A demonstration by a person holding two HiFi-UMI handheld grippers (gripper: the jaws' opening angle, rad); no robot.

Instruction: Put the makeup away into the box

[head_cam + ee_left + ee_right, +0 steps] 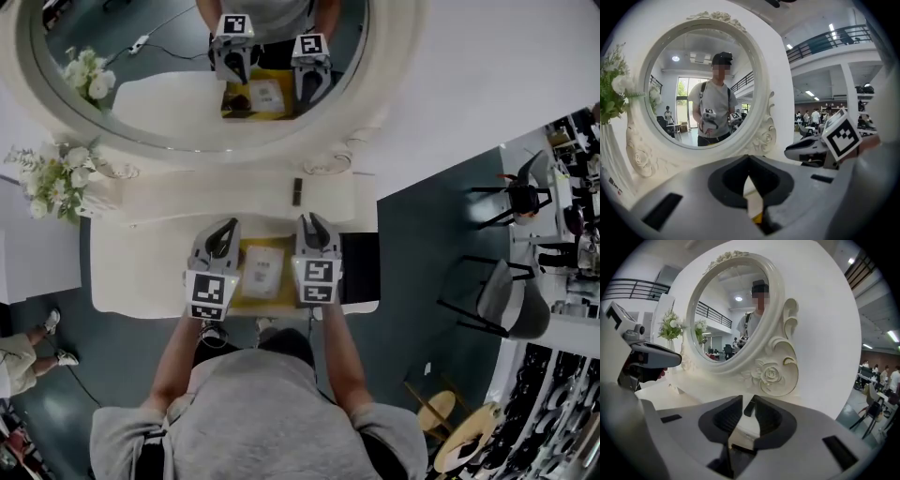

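With the left claw (750,174) shut and empty and the right claw (746,408) barely parted on nothing, both flanking the yellow box (242,298) at the table's (141,267) near edge, the right should probably open wide and approach the dark makeup stick (297,191) near the back edge squarely.

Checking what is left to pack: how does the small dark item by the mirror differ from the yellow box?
The box is yellow and broad; the dark item is black, slim and far smaller. The box sits at the table's front edge, the dark item farther back, near the mirror. The box holds a white thing; the dark item sits alone. Both rest on the table.
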